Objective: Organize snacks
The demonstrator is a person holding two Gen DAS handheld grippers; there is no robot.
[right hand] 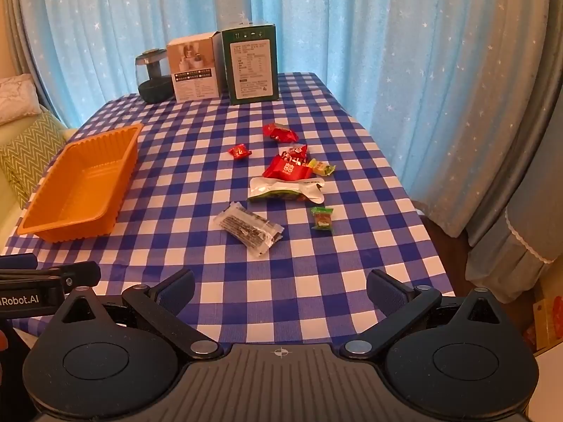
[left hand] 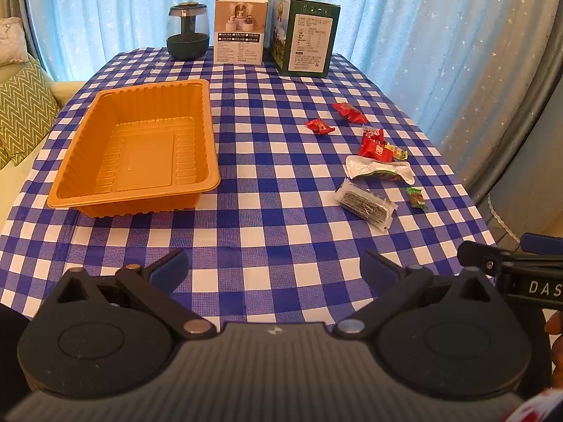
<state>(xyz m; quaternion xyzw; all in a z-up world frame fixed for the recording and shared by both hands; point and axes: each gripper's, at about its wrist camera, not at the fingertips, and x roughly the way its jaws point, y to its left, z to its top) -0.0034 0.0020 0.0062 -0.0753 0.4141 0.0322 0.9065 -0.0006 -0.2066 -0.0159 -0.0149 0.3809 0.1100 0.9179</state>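
Note:
An empty orange tray (left hand: 137,147) (right hand: 81,186) sits on the left of the blue checked tablecloth. To its right lie several wrapped snacks: a clear packet of dark sticks (left hand: 366,205) (right hand: 251,228), a white and green pouch (left hand: 380,170) (right hand: 285,190), a small green candy (left hand: 417,198) (right hand: 322,219), red packets (left hand: 376,146) (right hand: 286,167) and a small red candy (left hand: 319,126) (right hand: 239,151). My left gripper (left hand: 274,269) is open over the near table edge, empty. My right gripper (right hand: 279,288) is open too, short of the snacks, empty.
At the table's far edge stand a dark glass jar (left hand: 187,31) (right hand: 153,77), a white box (left hand: 241,30) (right hand: 195,66) and a green box (left hand: 306,35) (right hand: 251,65). Blue starred curtains hang behind. A sofa with a zigzag cushion (left hand: 24,109) lies left.

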